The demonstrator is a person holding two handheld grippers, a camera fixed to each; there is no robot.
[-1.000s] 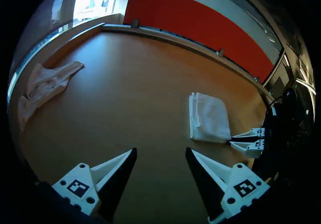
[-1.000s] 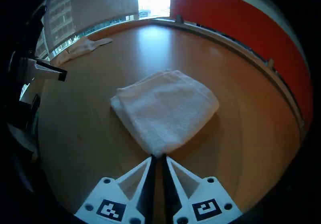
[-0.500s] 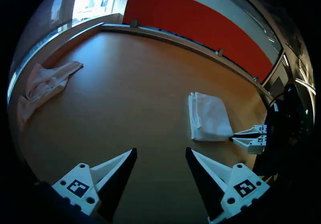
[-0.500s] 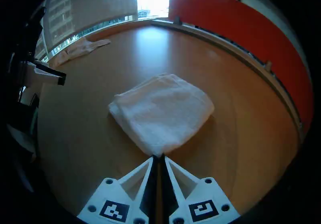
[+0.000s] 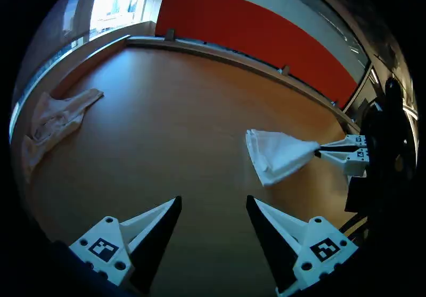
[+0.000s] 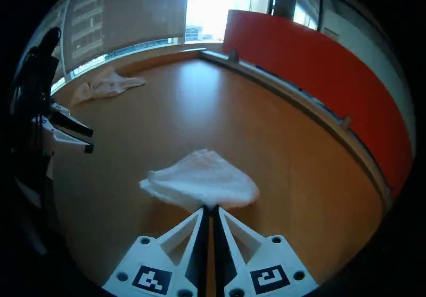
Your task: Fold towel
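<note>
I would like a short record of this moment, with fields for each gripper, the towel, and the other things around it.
left gripper: open, holding nothing, over the wooden table
right gripper: shut on one corner of the folded white towel
towel state: folded, pinched corner raised, opposite side low near the table
other cloth: crumpled pale cloth near the table's edge, apart from the towel
background: red panel behind the table

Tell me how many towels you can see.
2. One folded white towel pinched at its corner by the right gripper; one crumpled towel lying near the table's window-side edge.
</note>
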